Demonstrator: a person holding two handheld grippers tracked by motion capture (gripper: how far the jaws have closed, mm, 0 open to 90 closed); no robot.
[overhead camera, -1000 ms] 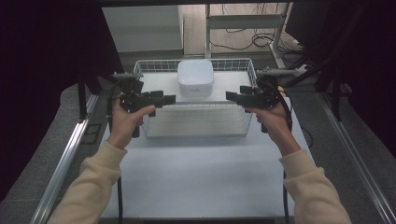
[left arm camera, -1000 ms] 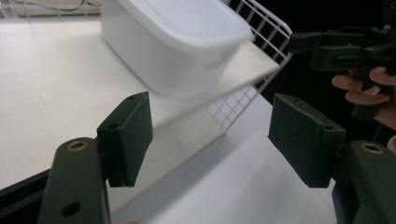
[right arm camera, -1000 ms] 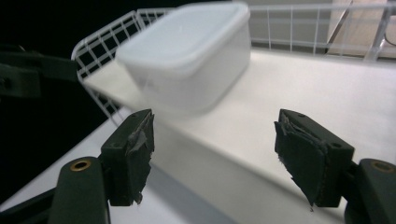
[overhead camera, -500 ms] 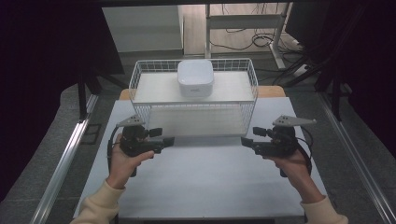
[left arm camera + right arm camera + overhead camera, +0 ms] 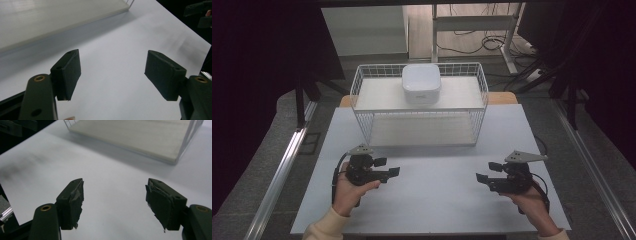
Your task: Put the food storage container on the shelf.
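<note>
Item one: wire basket [image 5: 362,95], white, one in number, standing at the far middle of my table [image 5: 432,200]. It has two levels. On the upper shelf sits one white lidded box [image 5: 421,83], square with rounded corners, placed near the middle and toward the far rim. The lower shelf is a pale board, bare as far as I can see.

Item two: my grippers, two in number. My left gripper [image 5: 388,167] rests in my left hand [image 5: 348,187] at the near left of the table, jaws pointing right toward the middle. My right gripper [image 5: 486,172] rests in my right hand [image 5: 532,205] at the near right, jaws pointing left. Both are well apart from the basket and from each other.

State of claws: both stand wide, with nothing between the pads; bare tabletop shows through each gap.

Notes by view. The high view gives the box and the basket's upper shelf. The left gripper view adds the basket's pale lower board [image 5: 50,17] close up and, at far right, part of my other gripper [image 5: 200,12]. The right gripper view shows the basket's corner wires [image 5: 190,135] and worn, frayed facing on the pads [image 5: 160,205], which the high view is too distant to reveal.
</note>
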